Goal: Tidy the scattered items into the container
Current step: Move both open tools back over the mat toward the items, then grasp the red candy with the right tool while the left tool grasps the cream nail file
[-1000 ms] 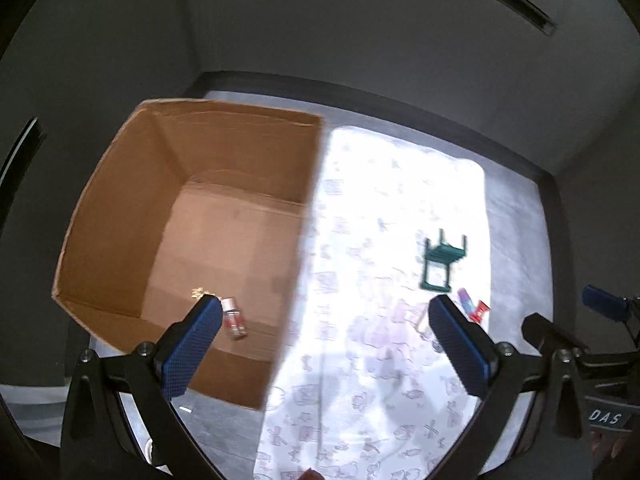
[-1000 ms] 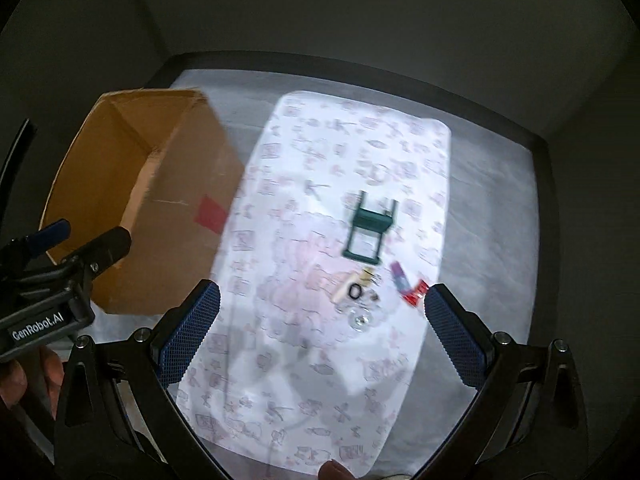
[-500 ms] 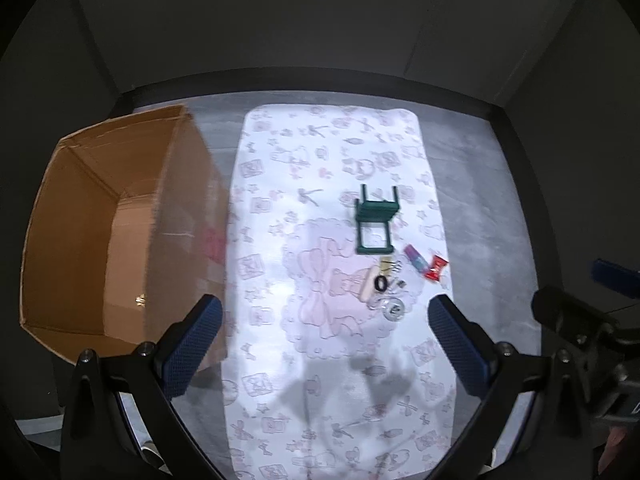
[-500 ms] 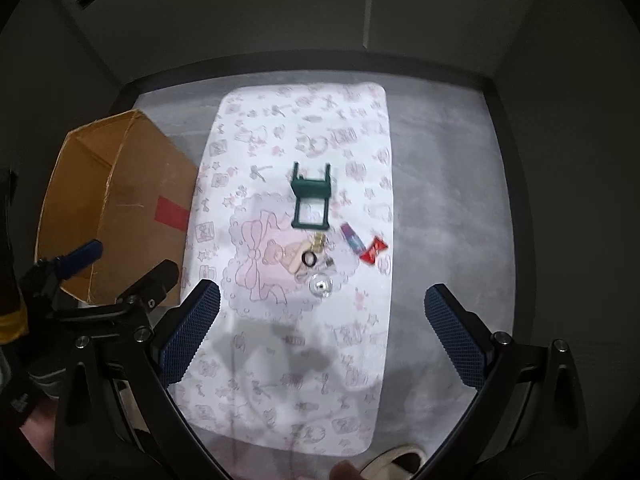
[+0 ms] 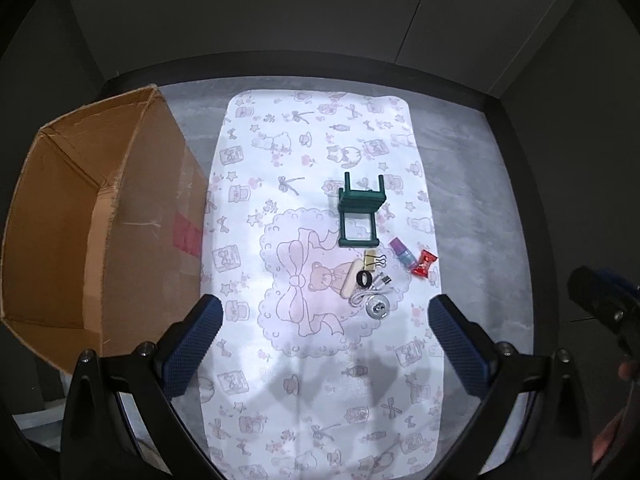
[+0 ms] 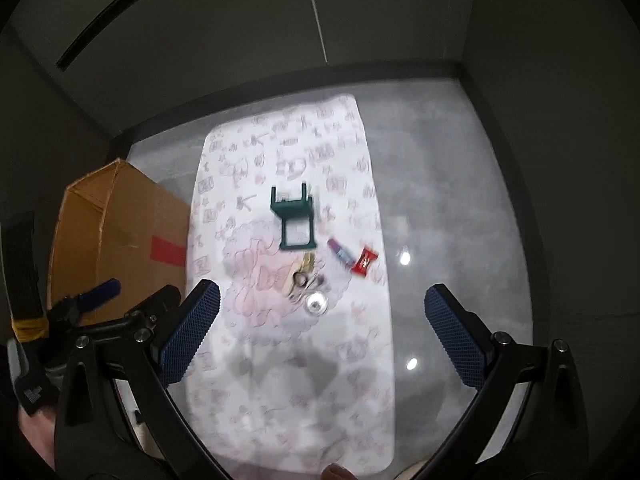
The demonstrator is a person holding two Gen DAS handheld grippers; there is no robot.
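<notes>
An open cardboard box (image 5: 72, 216) (image 6: 120, 236) stands at the left of a patterned white mat (image 5: 320, 360) (image 6: 292, 360). On the mat lie a small green toy chair (image 5: 360, 212) (image 6: 295, 218) on its side, a purple-capped little bottle (image 5: 403, 254) (image 6: 339, 251), a red candy wrapper (image 5: 424, 264) (image 6: 364, 261), a yellow binder clip (image 5: 372, 260), a black ring (image 5: 363, 279), a wooden stick (image 5: 351, 280), a white cable (image 5: 370, 290) and a round metal piece (image 5: 377, 307) (image 6: 317, 303). My left gripper (image 5: 325, 340) and right gripper (image 6: 322, 332) both hover open and empty, high above the mat.
The mat covers a grey tabletop (image 5: 472, 216) with a dark raised edge; dark walls stand behind it. The other gripper shows at each view's side: the right one (image 5: 600, 304), the left one (image 6: 100, 304). A hand (image 6: 32, 432) holds it.
Both views have swung from the box toward the mat's items and risen. The box interior with its small bottle has left the left wrist view. Both grippers stay open.
</notes>
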